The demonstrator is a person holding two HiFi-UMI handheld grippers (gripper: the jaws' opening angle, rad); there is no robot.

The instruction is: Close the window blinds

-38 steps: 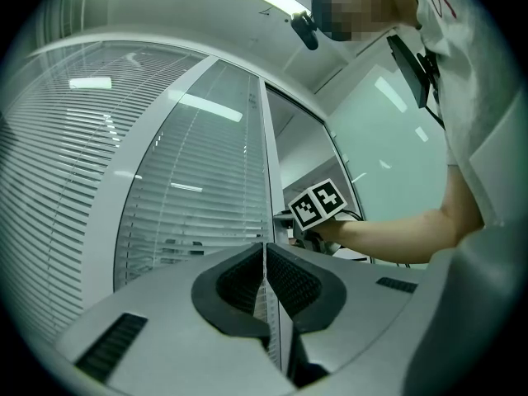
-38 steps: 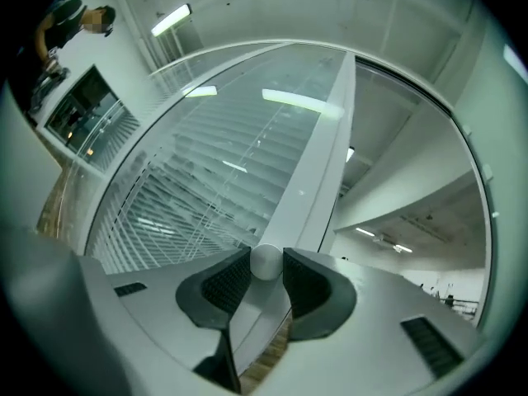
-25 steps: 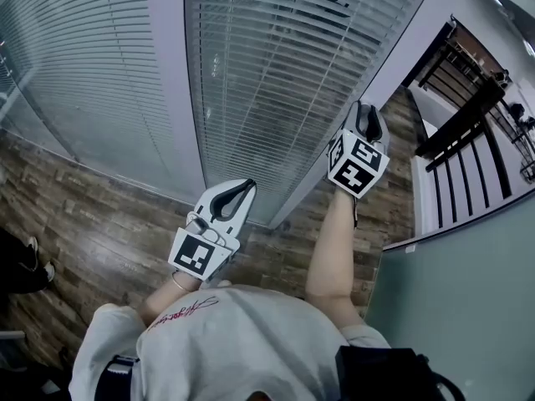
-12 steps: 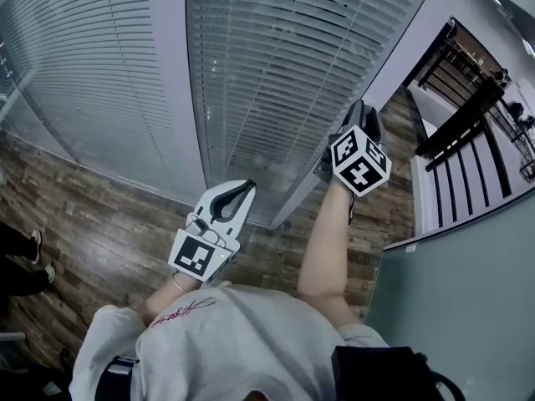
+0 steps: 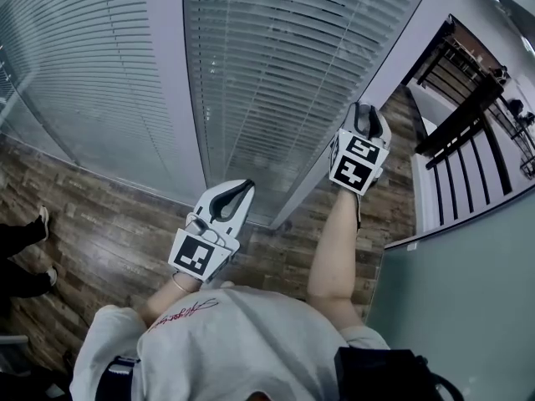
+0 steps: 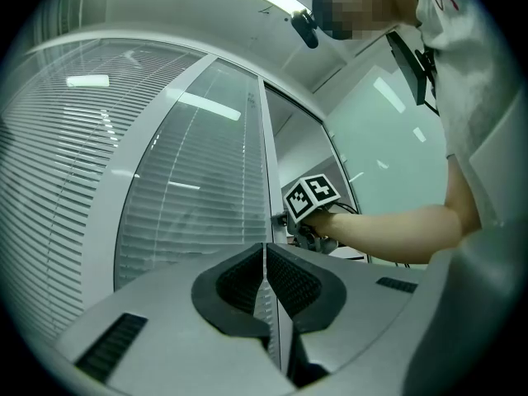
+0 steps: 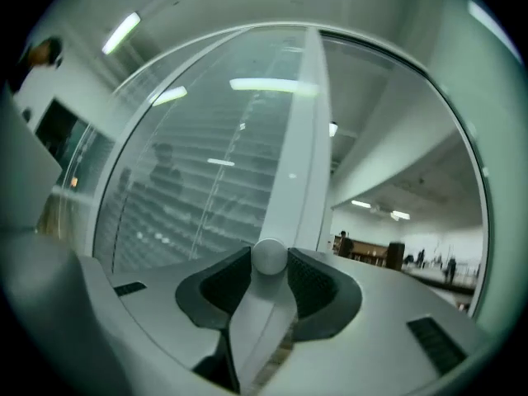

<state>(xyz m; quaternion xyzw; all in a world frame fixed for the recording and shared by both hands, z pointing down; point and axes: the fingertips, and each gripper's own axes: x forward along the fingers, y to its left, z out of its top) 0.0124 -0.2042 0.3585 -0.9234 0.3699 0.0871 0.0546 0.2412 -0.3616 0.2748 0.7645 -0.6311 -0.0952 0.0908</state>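
Observation:
White slatted blinds [image 5: 284, 65] hang behind glass in the panel ahead, their slats partly tilted. My right gripper [image 5: 366, 117] is up at the grey frame post [image 5: 393, 65] on that panel's right edge. In the right gripper view its jaws are shut on a small round white knob [image 7: 269, 256] on that post [image 7: 301, 155], with the blinds [image 7: 206, 188] to the left. My left gripper [image 5: 234, 195] hangs lower, near the panel's foot, shut with nothing between its jaws [image 6: 265, 275]. The left gripper view shows the right gripper's marker cube [image 6: 312, 196] by the frame.
A second blinded panel [image 5: 75, 82] stands left of a wide grey post [image 5: 171, 98]. The floor is dark wood planks [image 5: 84, 241]. Another person's shoes [image 5: 38, 221] show at the far left. A teal wall [image 5: 468, 307] and a dark railing [image 5: 468, 115] lie to the right.
The right gripper twisted on the knob, its cube turning one way and then back to about where it began. The shoes at the left shifted. The left gripper stayed still.

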